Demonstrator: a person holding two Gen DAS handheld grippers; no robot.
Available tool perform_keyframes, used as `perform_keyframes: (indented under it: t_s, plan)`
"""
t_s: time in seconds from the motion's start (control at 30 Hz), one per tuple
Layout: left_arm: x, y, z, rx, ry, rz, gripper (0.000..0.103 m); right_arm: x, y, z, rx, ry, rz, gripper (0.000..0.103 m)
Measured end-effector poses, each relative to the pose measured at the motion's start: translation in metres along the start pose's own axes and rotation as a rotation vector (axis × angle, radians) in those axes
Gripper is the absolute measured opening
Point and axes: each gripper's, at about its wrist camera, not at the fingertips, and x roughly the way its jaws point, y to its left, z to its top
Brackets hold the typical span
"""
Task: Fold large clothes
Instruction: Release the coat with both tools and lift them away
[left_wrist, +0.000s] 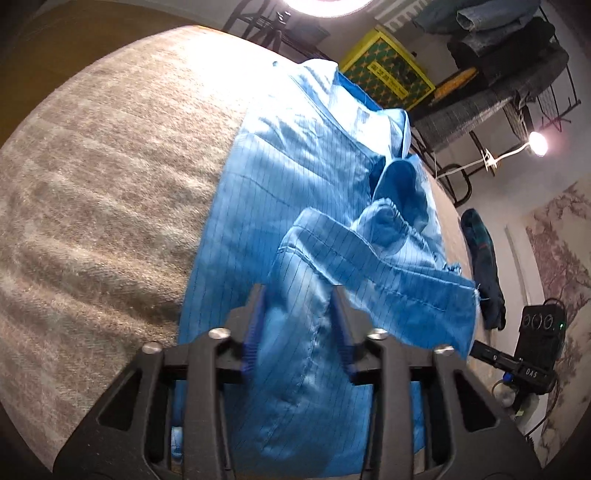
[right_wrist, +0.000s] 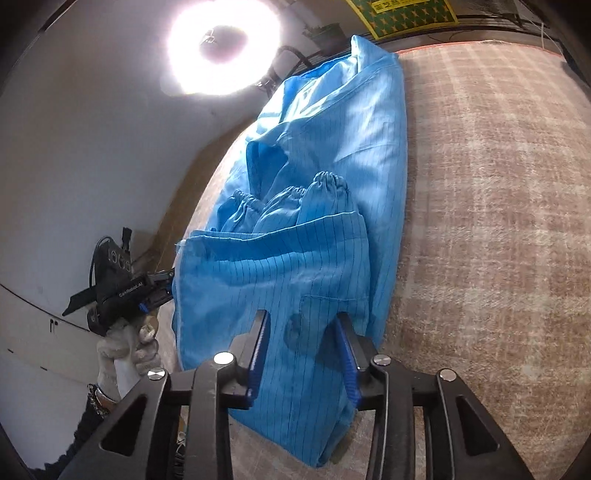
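A large light-blue pinstriped coat (left_wrist: 280, 192) lies lengthwise on a beige woven surface (left_wrist: 110, 192), collar at the far end. Its elastic cuffs (right_wrist: 325, 188) are folded onto the body. The coat's near hem end is lifted off the surface. My left gripper (left_wrist: 299, 295) has its jaws spread wide with the lifted hem cloth between them. My right gripper (right_wrist: 303, 321) also has its jaws wide apart around the hem cloth (right_wrist: 295, 280). The left gripper also shows in the right wrist view (right_wrist: 162, 284), at the hem's left corner, held by a gloved hand.
The beige surface (right_wrist: 480, 221) stretches wide on both sides of the coat. A yellow box (left_wrist: 388, 70), a chair with dark clothes (left_wrist: 506, 55), a lamp (left_wrist: 537, 142) and a dark garment on the floor (left_wrist: 484, 266) lie beyond the edge. A ring light (right_wrist: 221, 44) glares.
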Motion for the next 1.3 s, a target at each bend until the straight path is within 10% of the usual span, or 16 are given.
perform_keyframes:
  t_s: [0.03, 0.17, 0.33, 0.57, 0.7, 0.87, 0.93, 1.07, 1.2, 1.27, 1.3]
  plan:
    - [0.001, -0.001, -0.001, 0.006, 0.003, -0.004, 0.005, -0.001, 0.001, -0.001, -0.005, -0.001, -0.002, 0.023]
    - [-0.011, -0.004, -0.005, 0.006, -0.029, -0.020, 0.000, -0.001, 0.013, -0.003, -0.047, -0.014, -0.020, 0.000]
    - [-0.052, 0.013, -0.009, -0.100, -0.182, -0.044, 0.000, -0.021, 0.035, -0.002, -0.118, -0.106, -0.003, 0.000]
    - [-0.024, 0.055, -0.012, -0.248, -0.117, -0.013, 0.000, -0.008, -0.012, 0.001, 0.030, -0.083, -0.103, 0.004]
    - [-0.035, 0.043, -0.004, -0.205, -0.161, -0.032, 0.010, -0.027, -0.015, 0.000, 0.079, -0.128, -0.018, 0.051]
    - [-0.032, 0.025, -0.002, -0.123, -0.153, -0.011, 0.010, -0.021, 0.003, -0.007, 0.016, -0.079, 0.010, 0.040]
    - [-0.028, 0.023, -0.003, -0.110, -0.145, 0.007, 0.010, -0.007, 0.012, -0.013, -0.033, -0.029, -0.022, 0.000]
    - [-0.037, 0.018, -0.005, -0.091, -0.159, 0.041, 0.010, 0.004, 0.031, -0.022, -0.158, -0.021, -0.230, 0.000]
    - [-0.064, 0.001, -0.010, -0.002, -0.236, 0.086, 0.011, -0.008, 0.015, -0.021, -0.088, -0.035, -0.255, 0.000]
    - [-0.075, -0.011, -0.014, 0.067, -0.258, 0.100, 0.011, -0.022, 0.016, -0.017, -0.081, -0.094, -0.217, 0.006]
    - [-0.076, -0.016, -0.016, 0.093, -0.260, 0.103, 0.011, -0.030, 0.021, -0.016, -0.099, -0.125, -0.189, 0.031]
